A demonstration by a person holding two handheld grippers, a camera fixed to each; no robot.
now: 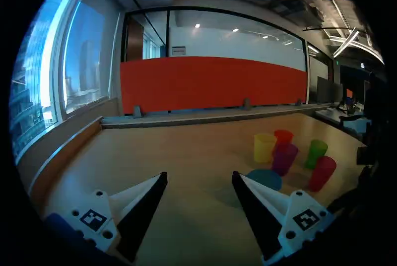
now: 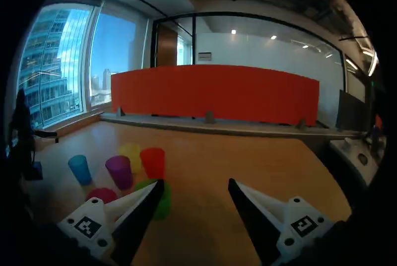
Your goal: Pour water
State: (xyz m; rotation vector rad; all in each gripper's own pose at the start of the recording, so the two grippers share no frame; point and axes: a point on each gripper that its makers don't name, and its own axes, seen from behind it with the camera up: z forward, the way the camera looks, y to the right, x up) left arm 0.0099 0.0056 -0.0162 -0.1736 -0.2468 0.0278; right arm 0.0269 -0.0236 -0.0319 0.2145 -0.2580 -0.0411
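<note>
Several coloured plastic cups stand in a cluster on the wooden table (image 1: 164,157). In the left gripper view they sit to the right: yellow (image 1: 264,147), red (image 1: 284,136), purple (image 1: 284,158), green (image 1: 316,153), pink (image 1: 322,172) and blue (image 1: 264,178), the blue one partly behind a fingertip. My left gripper (image 1: 199,173) is open and holds nothing. In the right gripper view the cups lie to the left: blue (image 2: 80,168), purple (image 2: 119,170), yellow (image 2: 131,154), red (image 2: 153,162), pink (image 2: 102,195), green (image 2: 163,200). My right gripper (image 2: 195,181) is open above bare table.
An orange partition (image 1: 213,82) runs along the table's far edge. Large windows (image 1: 54,72) line the left side. A dark monitor (image 2: 353,112) and desk items stand at the right. Open tabletop (image 2: 238,162) stretches ahead of both grippers.
</note>
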